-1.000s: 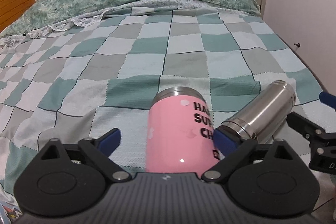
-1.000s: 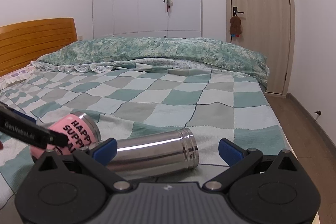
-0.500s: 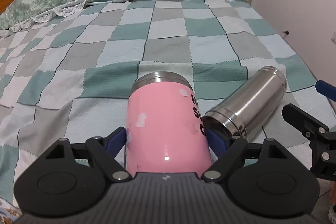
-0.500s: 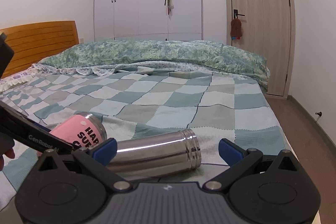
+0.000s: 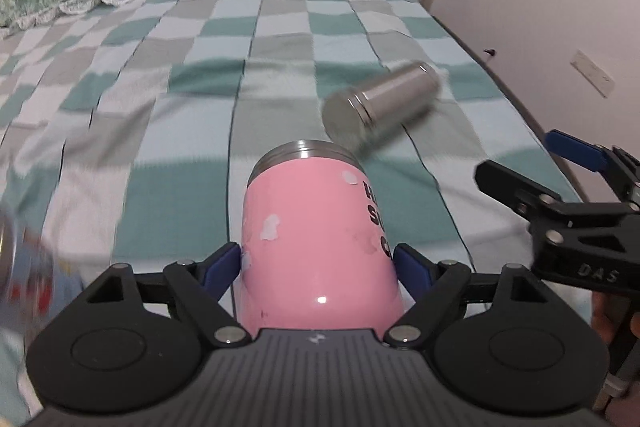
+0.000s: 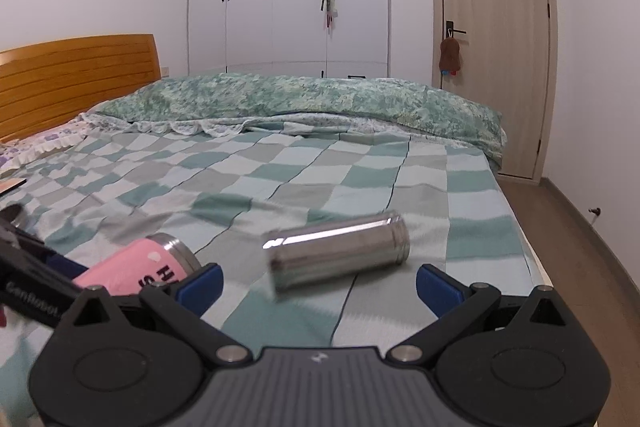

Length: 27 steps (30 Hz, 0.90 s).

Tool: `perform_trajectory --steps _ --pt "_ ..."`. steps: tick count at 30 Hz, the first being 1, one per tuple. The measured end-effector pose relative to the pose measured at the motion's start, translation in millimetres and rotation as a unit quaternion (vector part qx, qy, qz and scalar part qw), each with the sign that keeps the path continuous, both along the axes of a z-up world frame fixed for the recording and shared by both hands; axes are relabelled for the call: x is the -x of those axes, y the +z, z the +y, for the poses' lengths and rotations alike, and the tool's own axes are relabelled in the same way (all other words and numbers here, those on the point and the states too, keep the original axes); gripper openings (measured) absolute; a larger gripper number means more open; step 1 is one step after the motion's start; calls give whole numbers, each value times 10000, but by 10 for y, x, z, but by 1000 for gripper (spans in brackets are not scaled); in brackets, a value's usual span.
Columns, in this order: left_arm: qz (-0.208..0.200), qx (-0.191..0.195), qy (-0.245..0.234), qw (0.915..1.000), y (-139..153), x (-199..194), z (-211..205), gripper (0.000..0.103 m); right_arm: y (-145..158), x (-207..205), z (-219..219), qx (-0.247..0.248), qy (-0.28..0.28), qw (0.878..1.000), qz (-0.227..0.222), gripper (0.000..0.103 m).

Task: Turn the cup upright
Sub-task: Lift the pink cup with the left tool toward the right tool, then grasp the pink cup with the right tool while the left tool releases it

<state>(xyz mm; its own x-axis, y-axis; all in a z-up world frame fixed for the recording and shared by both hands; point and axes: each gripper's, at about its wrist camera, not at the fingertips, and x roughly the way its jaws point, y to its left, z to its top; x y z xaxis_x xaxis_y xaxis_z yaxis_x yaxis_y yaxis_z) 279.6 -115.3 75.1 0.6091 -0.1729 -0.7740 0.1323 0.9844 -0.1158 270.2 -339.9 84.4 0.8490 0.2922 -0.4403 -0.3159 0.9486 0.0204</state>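
My left gripper (image 5: 318, 265) is shut on a pink cup (image 5: 316, 227) with black lettering and a steel rim, its blue pads pressed on both sides. The cup points away from me, tilted over the bed; it also shows in the right wrist view (image 6: 136, 269). A steel cup (image 5: 382, 105) lies on its side on the checked blanket, also in the right wrist view (image 6: 340, 253). My right gripper (image 6: 318, 281) is open and empty, just short of the steel cup, and shows at the right of the left wrist view (image 5: 560, 183).
The bed has a green and grey checked blanket (image 6: 360, 179) with a floral duvet (image 6: 300, 99) bunched at the far end. A wooden headboard (image 6: 76, 79) is at left, the bed's right edge (image 5: 500, 83) drops off, and a door (image 6: 492, 39) and wardrobe stand behind.
My left gripper has closed on the pink cup and drawn it back from the steel cup. The steel cup has rolled away and turned on the blanket. The right gripper stays open.
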Motion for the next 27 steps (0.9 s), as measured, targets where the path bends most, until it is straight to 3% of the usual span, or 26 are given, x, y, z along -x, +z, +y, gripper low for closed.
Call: perform_trajectory --steps 9,20,22,23,24,27 --pt "54 244 173 9995 -209 650 84 84 -28 852 88 135 -184 9995 225 103" --pt "-108 345 81 9993 -219 835 130 85 -92 1212 108 147 -333 9986 392 103" --pt "-325 434 0 9985 -161 916 196 89 -52 1230 111 163 -336 9986 380 103" --pt "-468 493 -42 9977 -102 965 245 100 -26 1245 118 170 -332 9986 367 103" --pt "-632 507 -23 9967 -33 1021 302 103 3 1247 128 166 -322 9987 355 103" --pt "-1105 392 -86 9931 186 1198 493 103 125 1252 199 113 -265 9991 326 103"
